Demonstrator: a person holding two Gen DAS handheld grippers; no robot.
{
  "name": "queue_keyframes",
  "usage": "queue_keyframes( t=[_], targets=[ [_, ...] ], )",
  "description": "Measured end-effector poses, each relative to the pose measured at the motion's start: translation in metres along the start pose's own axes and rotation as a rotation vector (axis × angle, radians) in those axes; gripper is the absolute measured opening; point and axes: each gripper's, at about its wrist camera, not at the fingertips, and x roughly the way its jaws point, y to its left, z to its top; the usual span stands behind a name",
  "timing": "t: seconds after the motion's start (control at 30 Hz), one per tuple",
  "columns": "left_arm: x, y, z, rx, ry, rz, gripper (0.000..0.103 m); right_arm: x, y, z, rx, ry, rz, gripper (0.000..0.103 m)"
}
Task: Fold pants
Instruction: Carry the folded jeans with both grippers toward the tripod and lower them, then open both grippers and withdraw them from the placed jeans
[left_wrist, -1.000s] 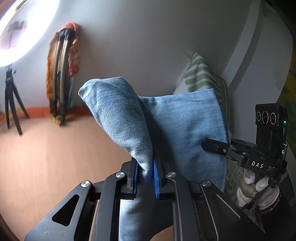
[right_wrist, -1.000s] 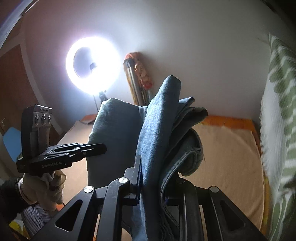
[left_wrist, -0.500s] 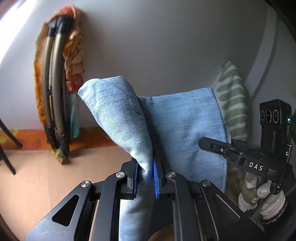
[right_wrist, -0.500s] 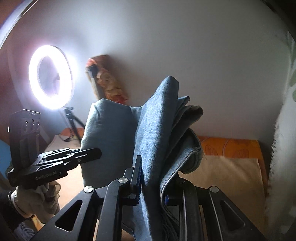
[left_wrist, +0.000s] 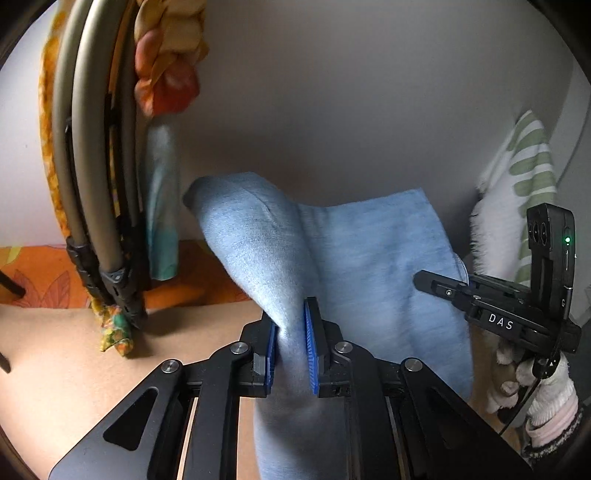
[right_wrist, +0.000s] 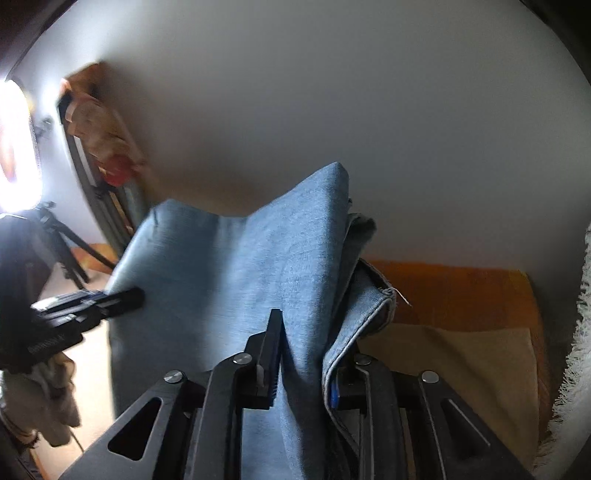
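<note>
The light blue denim pants (left_wrist: 369, 266) hung in the air between both grippers: the left gripper (left_wrist: 290, 339) pinched one fold, the right gripper (right_wrist: 303, 354) clamped the bunched edge.

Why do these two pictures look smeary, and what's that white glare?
Left wrist view: curved by the fisheye, jeans slightly soft. Right wrist view: background streaked by motion blur, ring light blown out white at the left edge, jeans partly in shadow.
</note>
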Motion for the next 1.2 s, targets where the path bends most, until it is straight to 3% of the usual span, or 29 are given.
queue_keyframes(
  t=[0.07, 0.13, 0.27, 0.5, 0.87, 0.9, 0.97, 1.1, 1.2],
  targets=[
    [0.000, -0.001, -0.002, 0.002, 0.010, 0.029, 0.015, 0.008, -0.005, 0.001, 0.011, 0.020, -0.073, 0.038],
    [-0.001, -0.003, -0.005, 0.015, 0.022, 0.058, 0.015, 0.008, -0.012, 0.000, 0.028, 0.031, -0.121, 0.038],
    [-0.019, -0.004, -0.014, 0.033, 0.012, 0.079, 0.018, -0.012, -0.015, -0.004, 0.025, -0.004, -0.139, 0.039],
    [-0.058, -0.012, -0.019, 0.107, -0.027, 0.094, 0.018, -0.047, 0.006, -0.021, 0.032, -0.047, -0.121, 0.039],
    [-0.126, -0.048, -0.047, 0.133, -0.084, 0.065, 0.020, -0.125, 0.041, -0.057, 0.028, -0.126, -0.095, 0.040],
    [-0.132, -0.050, -0.051, 0.135, -0.089, 0.063, 0.022, -0.132, 0.045, -0.061, 0.029, -0.134, -0.095, 0.041],
    [-0.145, -0.054, -0.061, 0.136, -0.104, 0.061, 0.040, -0.146, 0.052, -0.072, 0.042, -0.159, -0.091, 0.059],
    [-0.170, -0.062, -0.080, 0.153, -0.131, 0.055, 0.043, -0.170, 0.066, -0.095, 0.050, -0.198, -0.099, 0.062],
    [-0.188, -0.066, -0.093, 0.162, -0.154, 0.046, 0.056, -0.187, 0.080, -0.107, 0.041, -0.213, -0.112, 0.068]
  ],
)
